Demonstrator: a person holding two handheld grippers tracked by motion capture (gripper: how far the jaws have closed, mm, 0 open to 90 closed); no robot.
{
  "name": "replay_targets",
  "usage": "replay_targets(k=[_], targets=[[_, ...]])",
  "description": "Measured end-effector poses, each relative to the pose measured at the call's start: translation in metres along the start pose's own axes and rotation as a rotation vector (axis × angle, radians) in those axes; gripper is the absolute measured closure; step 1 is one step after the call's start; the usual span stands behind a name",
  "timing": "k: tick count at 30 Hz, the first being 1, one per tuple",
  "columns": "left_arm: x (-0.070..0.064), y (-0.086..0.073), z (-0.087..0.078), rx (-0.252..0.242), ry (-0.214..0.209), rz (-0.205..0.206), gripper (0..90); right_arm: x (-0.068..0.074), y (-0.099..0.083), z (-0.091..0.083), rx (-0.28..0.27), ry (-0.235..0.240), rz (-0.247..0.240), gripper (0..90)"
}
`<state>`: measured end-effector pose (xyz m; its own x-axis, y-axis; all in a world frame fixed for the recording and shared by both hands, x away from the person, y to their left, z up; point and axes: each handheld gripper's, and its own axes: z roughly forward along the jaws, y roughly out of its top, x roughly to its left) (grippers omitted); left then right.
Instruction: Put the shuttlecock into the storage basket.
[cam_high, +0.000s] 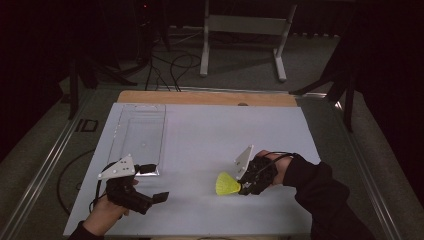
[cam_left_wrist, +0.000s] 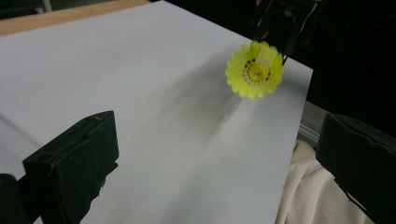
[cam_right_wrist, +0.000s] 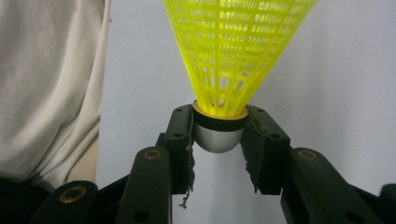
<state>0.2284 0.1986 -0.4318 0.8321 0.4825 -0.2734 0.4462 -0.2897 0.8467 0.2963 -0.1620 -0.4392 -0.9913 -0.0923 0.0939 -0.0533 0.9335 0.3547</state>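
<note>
A yellow plastic shuttlecock (cam_high: 227, 184) is held just above the white table sheet (cam_high: 200, 135), its skirt pointing left. My right gripper (cam_high: 246, 186) is shut on its grey cork (cam_right_wrist: 218, 135), one jaw on each side; the yellow mesh skirt (cam_right_wrist: 236, 42) fans away from me. In the left gripper view the shuttlecock (cam_left_wrist: 255, 70) faces me with its skirt open. My left gripper (cam_high: 152, 182) stands open at the front left of the table, its jaws wide apart with nothing between them, well to the left of the shuttlecock.
A clear plastic tray (cam_high: 137, 137) lies on the left part of the sheet, just beyond my left gripper. A wooden board edge (cam_high: 205, 97) runs along the far side. A cream cloth (cam_left_wrist: 308, 191) hangs past the sheet's near edge. Cables and a metal frame (cam_high: 245, 30) stand on the floor beyond.
</note>
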Motion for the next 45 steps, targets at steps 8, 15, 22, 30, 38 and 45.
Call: replay_targets(k=[8,15,22,30,38,45], targets=[[0.003,0.025,0.016,0.043,-0.090,-0.022,0.2,0.005,0.009,-0.001,-0.017,0.021,-0.036,64.7],[0.005,0.037,0.036,0.066,-0.121,-0.008,0.3,0.006,0.014,-0.001,-0.042,0.037,-0.045,64.8],[0.004,0.044,0.062,0.113,-0.145,-0.030,0.3,0.006,0.017,-0.001,-0.056,0.041,-0.064,64.8],[0.003,0.048,0.088,0.187,-0.156,-0.055,5.3,0.007,0.019,-0.001,-0.058,0.045,-0.070,64.8],[0.000,0.052,0.101,0.294,-0.153,-0.109,17.2,0.006,0.020,0.000,-0.063,0.042,-0.080,64.8],[0.000,0.048,0.110,0.353,-0.193,-0.130,34.3,0.006,0.021,0.001,-0.066,0.046,-0.083,64.8]])
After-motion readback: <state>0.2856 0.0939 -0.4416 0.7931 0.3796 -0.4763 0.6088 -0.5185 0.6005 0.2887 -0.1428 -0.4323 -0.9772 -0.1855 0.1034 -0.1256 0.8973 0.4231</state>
